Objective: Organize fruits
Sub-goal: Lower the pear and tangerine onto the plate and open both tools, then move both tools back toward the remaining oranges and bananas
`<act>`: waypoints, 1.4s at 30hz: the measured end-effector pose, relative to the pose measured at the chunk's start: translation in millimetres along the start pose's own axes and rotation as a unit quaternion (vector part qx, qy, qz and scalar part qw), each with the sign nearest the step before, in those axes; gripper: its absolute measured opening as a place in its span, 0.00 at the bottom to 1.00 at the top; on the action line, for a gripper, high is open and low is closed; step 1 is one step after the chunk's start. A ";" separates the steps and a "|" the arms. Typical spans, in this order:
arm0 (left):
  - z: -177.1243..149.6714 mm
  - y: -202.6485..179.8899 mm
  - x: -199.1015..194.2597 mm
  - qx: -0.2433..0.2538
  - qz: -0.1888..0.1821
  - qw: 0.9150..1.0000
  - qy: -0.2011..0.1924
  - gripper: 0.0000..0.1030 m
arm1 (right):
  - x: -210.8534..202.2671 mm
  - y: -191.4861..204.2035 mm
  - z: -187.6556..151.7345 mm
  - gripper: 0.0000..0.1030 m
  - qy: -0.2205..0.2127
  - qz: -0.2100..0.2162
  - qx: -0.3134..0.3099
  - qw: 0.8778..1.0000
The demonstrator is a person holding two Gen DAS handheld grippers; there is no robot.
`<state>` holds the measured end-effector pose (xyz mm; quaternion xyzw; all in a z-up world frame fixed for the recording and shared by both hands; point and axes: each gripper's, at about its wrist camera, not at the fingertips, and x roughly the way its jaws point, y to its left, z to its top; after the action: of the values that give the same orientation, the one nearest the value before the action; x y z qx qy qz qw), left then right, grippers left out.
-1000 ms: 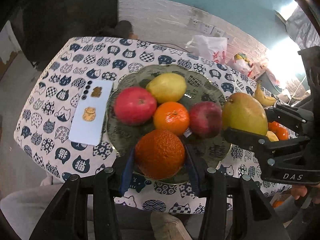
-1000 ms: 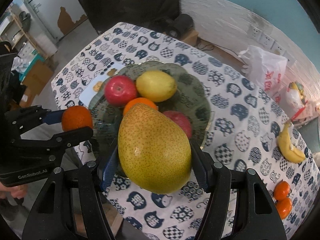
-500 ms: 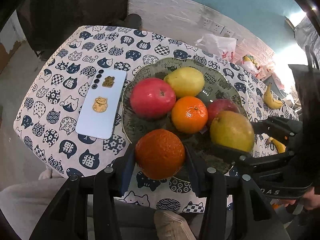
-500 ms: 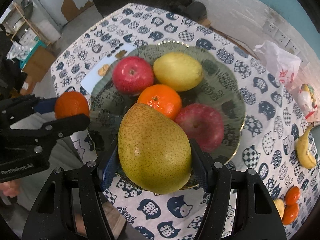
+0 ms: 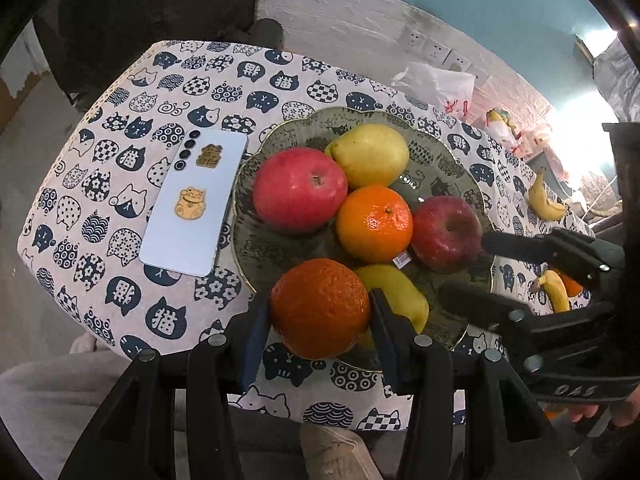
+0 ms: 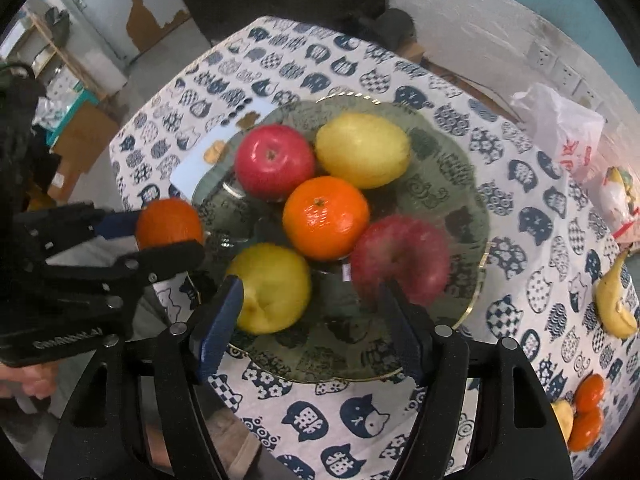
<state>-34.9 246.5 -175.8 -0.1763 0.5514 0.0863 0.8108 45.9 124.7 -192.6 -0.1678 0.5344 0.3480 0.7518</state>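
Between the blue pads of your left gripper [image 5: 320, 312] sits a dark orange [image 5: 320, 308], clamped on both sides and held over the plate's rim at 6 o'clock. Your right gripper [image 6: 312, 316] has its jaws opening; the green-yellow pear [image 6: 272, 286] lies on the plate just beside the left pad, and whether that pad touches it you cannot tell. The other pad stands by a blurred red apple [image 6: 400, 258].

The glass plate [image 6: 448, 152] carries a cat print and a thin gold edge. At its centre is a bright orange [image 6: 326, 216]; a second red apple [image 6: 274, 160] lies at 10 o'clock of it and a yellow pear [image 6: 362, 150] at 1 o'clock, all touching or nearly so.

The plate rests on a table under a white cloth [image 5: 120, 184] printed with navy cat heads. A pale phone [image 5: 196, 200], back up with gold cat stickers, lies at 9 o'clock of the plate, its edge just beside the rim. At 3 o'clock, well apart, lies a banana [image 6: 614, 300]; at 4 o'clock, near the cloth's edge, small oranges [image 6: 586, 404] cluster.

Beyond the table, at 1 o'clock, a white plastic bag [image 6: 560, 124] with red print sits below a whitewashed wall [image 5: 352, 20] with sockets; above it the wall is teal. A dark block stands at 12 o'clock.
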 end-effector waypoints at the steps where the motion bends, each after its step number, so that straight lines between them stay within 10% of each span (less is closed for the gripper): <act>1: 0.4 -0.8 1.2 0.000 0.000 1.000 0.002 0.48 | -2.8 -3.3 -0.2 0.69 -0.002 0.001 0.005 1.000; 8: 4.5 -3.6 0.4 -0.003 0.018 1.000 -0.006 0.63 | -11.1 -14.2 -3.0 0.69 -0.005 0.001 0.017 1.000; 42: 2.7 -123.5 -19.8 0.124 0.026 0.992 -0.022 0.74 | -118.5 -90.3 -51.3 0.75 -0.076 -0.084 0.077 0.991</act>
<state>1.3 134.7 -133.1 -0.0585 0.5445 0.0421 0.8357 52.0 -11.5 -113.5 -0.1270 0.4852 0.2528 0.8274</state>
